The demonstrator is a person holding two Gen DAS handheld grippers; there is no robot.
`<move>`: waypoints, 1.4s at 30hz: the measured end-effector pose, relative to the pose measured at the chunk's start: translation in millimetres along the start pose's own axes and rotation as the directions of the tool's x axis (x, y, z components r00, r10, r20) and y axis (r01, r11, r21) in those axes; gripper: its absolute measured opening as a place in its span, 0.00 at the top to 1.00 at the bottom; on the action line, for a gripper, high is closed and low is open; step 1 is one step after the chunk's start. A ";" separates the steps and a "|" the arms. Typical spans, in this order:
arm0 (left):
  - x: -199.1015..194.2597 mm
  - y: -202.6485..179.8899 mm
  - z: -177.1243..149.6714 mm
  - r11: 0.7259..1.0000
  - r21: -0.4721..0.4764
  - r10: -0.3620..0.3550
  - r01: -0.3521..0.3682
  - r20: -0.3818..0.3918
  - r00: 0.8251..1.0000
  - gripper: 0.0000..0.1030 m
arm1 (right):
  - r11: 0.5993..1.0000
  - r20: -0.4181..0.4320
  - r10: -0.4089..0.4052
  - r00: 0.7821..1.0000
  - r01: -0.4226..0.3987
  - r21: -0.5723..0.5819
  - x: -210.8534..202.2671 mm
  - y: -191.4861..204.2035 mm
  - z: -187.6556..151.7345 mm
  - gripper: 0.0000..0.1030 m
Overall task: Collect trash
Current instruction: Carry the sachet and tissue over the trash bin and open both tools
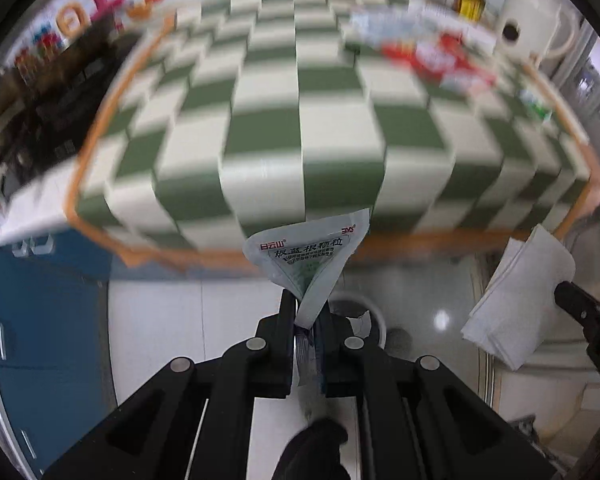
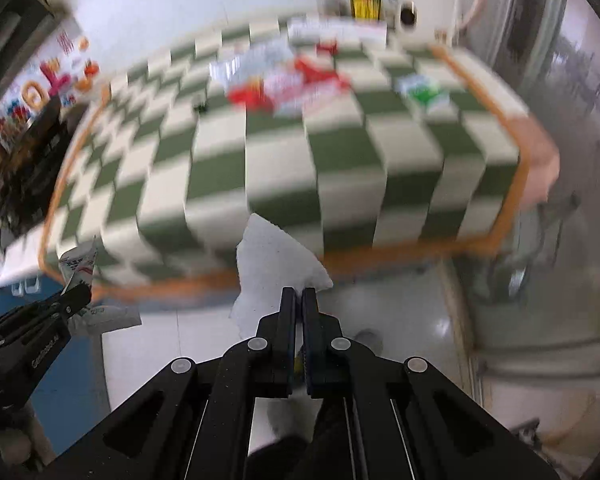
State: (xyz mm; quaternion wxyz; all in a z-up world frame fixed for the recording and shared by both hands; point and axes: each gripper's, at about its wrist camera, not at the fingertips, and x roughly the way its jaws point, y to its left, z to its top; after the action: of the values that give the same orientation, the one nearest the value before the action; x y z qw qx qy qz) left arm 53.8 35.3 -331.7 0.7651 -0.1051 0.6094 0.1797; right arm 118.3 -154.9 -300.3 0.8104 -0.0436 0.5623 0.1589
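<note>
While limp and light, the sachet [image 1: 306, 258] sits pinched in the left gripper [image 1: 308, 320]; the right gripper [image 2: 299, 304] pinches a soft tissue [image 2: 274, 258].

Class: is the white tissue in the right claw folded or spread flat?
Folded: the white tissue shows stacked layered edges, pinched in the shut right claw.

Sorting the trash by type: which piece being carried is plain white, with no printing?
The folded tissue, pinched in the right gripper. The left gripper holds a printed sachet with red and green text.
</note>
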 end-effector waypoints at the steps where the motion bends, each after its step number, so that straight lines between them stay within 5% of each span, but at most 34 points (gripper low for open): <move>1: 13.5 -0.3 -6.0 1.000 0.003 0.001 0.000 -0.025 1.000 0.94 | 1.000 -0.027 0.003 1.000 -0.003 0.007 10.6 -1.2 -11.1 0.97; 6: 114.0 -0.8 -36.3 0.999 -0.041 -0.037 0.030 -0.172 0.984 0.94 | 1.000 -0.182 0.008 0.983 -0.003 0.027 99.5 -8.8 -66.5 0.97; 11: 246.0 -1.8 -63.7 0.987 -0.140 -0.122 0.082 -0.303 0.945 0.94 | 0.999 -0.293 0.016 0.956 0.000 0.054 219.2 -24.9 -112.6 0.97; 16: 366.3 -15.8 -87.9 0.981 -0.173 -0.151 0.094 -0.358 0.921 0.94 | 0.995 -0.377 0.034 0.926 0.004 0.100 353.9 -47.0 -162.0 0.97; 22: 454.1 -29.7 -117.3 0.988 -0.133 -0.127 0.077 -0.420 0.899 0.94 | 0.997 -0.436 0.030 0.899 0.004 0.077 464.8 -57.0 -207.8 0.97; 27: 466.7 -26.6 -127.2 0.988 -0.132 -0.127 0.077 -0.427 0.895 0.86 | 0.999 -0.492 0.028 0.870 -0.009 0.041 512.7 -51.1 -230.3 0.95; 29: 460.1 -24.1 -128.4 0.992 -0.117 -0.096 0.052 -0.416 0.904 0.76 | 0.999 -0.507 0.022 0.862 -0.007 0.031 519.4 -48.9 -235.4 0.89; 32: 444.1 -15.4 -125.5 0.994 -0.106 -0.055 0.015 -0.382 0.923 0.38 | 1.000 -0.504 0.010 0.864 0.002 0.023 513.5 -46.7 -237.7 0.56; 33: 439.5 -10.5 -126.2 0.995 -0.103 -0.039 0.001 -0.370 0.928 0.16 | 1.000 -0.499 0.007 0.866 0.002 0.018 508.3 -45.2 -237.0 0.46; 34: 431.2 -6.5 -125.1 0.995 -0.098 -0.019 -0.017 -0.355 0.935 0.08 | 1.000 -0.497 0.001 0.868 0.004 0.009 504.4 -43.7 -235.2 0.41; 36: 417.2 0.5 -124.0 0.995 -0.090 0.001 -0.033 -0.334 0.942 0.07 | 0.999 -0.487 -0.024 0.873 0.011 -0.030 493.4 -38.5 -232.0 0.12; 42: 366.3 6.8 -121.6 0.992 -0.068 0.082 -0.105 -0.280 0.957 0.07 | 0.996 -0.451 -0.060 0.890 0.024 -0.086 455.3 -36.1 -215.4 0.00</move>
State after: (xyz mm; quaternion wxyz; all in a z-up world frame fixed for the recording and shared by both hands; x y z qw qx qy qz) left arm 12.9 49.1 -715.3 0.6583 -0.1316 0.7065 0.2241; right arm 80.5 -147.8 -803.9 0.6579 -0.1233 0.7279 0.1488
